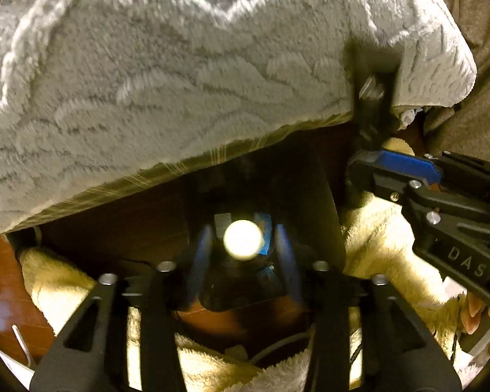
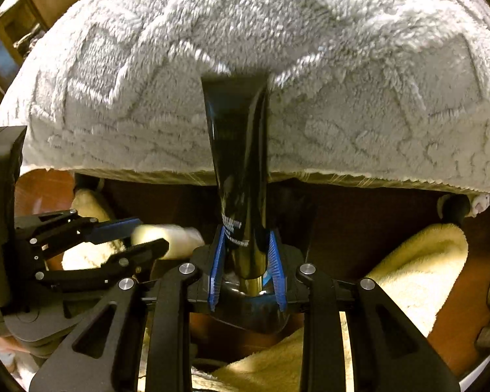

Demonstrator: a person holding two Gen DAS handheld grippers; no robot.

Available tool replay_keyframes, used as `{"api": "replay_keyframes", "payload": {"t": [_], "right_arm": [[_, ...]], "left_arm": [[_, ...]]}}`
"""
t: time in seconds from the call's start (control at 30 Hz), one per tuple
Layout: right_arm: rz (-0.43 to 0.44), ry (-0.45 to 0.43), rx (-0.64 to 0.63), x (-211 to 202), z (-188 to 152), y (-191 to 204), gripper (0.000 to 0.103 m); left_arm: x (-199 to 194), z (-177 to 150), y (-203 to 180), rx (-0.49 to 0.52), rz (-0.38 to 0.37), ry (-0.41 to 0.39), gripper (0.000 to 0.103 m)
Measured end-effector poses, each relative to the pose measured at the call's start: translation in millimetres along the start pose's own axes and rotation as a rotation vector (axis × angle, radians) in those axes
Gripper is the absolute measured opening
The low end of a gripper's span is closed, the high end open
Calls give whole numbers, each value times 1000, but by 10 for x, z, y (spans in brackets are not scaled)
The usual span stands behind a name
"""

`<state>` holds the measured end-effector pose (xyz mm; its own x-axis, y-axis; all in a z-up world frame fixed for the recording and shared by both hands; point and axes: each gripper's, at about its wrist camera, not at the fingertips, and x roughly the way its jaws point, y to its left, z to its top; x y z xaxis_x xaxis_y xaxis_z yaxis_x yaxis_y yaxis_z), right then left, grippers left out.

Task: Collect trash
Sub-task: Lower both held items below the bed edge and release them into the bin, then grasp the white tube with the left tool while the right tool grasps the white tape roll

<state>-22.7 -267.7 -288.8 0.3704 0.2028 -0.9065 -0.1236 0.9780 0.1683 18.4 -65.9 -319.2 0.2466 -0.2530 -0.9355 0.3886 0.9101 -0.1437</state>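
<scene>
My right gripper is shut on a glossy black tube, which sticks out forward with its flat end against a fluffy grey-white blanket. The left wrist view shows the same gripper at the right, with the tube above it. My left gripper has a pale, cream-white cylinder between its blue pads, seen end on. A small gap shows on each side, so the jaws stand open. From the right wrist view the left gripper is at the left, around that cylinder.
The blanket hangs over a dark brown space below its edge. A cream towel lies on the reddish wood floor on both sides. A person's fingers show at the right of the left wrist view.
</scene>
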Motion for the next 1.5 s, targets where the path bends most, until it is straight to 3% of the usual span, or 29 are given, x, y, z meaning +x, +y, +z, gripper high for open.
{"api": "replay_keyframes", "payload": {"t": [0.07,0.17,0.2,0.37,0.43,0.53,0.77,1.03,1.3,1.5], "right_arm": [[-7,-21,11,-81,28,-20,47],[-12,-52,28,-206,50,-52,53],[-15,-66,36,-269,68,-72,55],[-42,-177,67,-620,156,-205,92],[-57,-216,74,-753,195,-236,97],[-75,-256,76,-888,275,-242,98],[-106,-358,76,-1235,599,-306,99],[-154,-426,52,-1275,1036,-406,99],[-174,-427,79,-1083,1629,-622,99],[-205,-412,86,-878,2111,-757,99]], "left_arm": [[-63,58,-19,1,12,-10,50],[-185,70,-22,-3,26,-31,54],[-242,69,-18,-4,38,-45,59],[-613,115,-25,-1,127,-161,82],[-754,114,-58,4,157,-206,89],[-973,168,-101,5,163,-268,94],[-1396,389,-24,-4,171,-365,95],[-1525,836,230,-36,183,-452,95],[-1436,1421,262,-19,132,-462,94],[-1278,1856,191,9,97,-440,80]]}}
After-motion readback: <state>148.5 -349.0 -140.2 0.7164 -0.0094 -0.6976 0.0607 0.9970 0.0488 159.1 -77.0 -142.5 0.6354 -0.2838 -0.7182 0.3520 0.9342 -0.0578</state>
